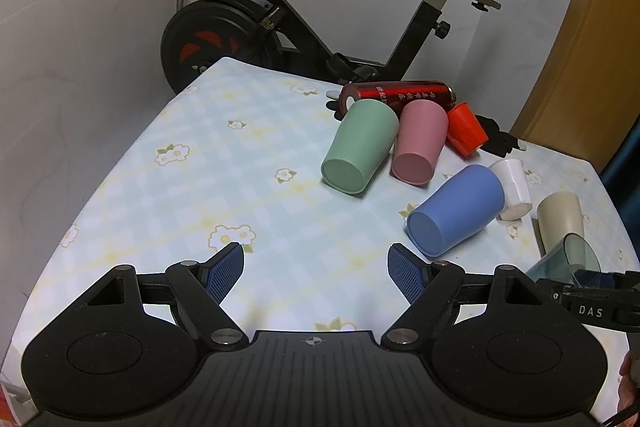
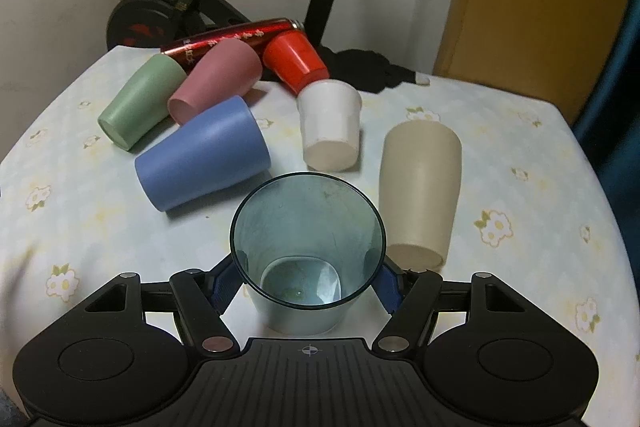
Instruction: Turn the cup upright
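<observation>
From the left wrist view, my left gripper (image 1: 316, 267) hangs over the near part of the tablecloth (image 1: 200, 167) with its blue pads spread wide and nothing between them. Ahead lie the green cup (image 1: 358, 149), pink cup (image 1: 418, 147) and blue cup (image 1: 452, 209), all on their sides with bases toward me, and a red bottle (image 1: 400, 94) lies across the far side behind them. At the near right edge I can just see the translucent teal cup (image 1: 576, 259), tilted, next to the beige cup (image 1: 560, 223).

From the right wrist view, my right gripper (image 2: 308, 283) has the teal cup (image 2: 308, 247) between its pads, one on each side of the lower wall near the base, mouth facing the camera; the jaws look closed against it. It sits at the near middle, just left of the beige cup (image 2: 420, 187), with the white cup (image 2: 330, 127) and red cup (image 2: 294, 61) farther off.

I judge the teal cup to be thin, stiff plastic: light, smooth and likely slippery, so the grip should be firm but not crushing. Holding low on the wall seems sound, since the rim would flex more. It is see-through blue-green, tapered, with a darker rim and a few specks inside at the bottom.
</observation>
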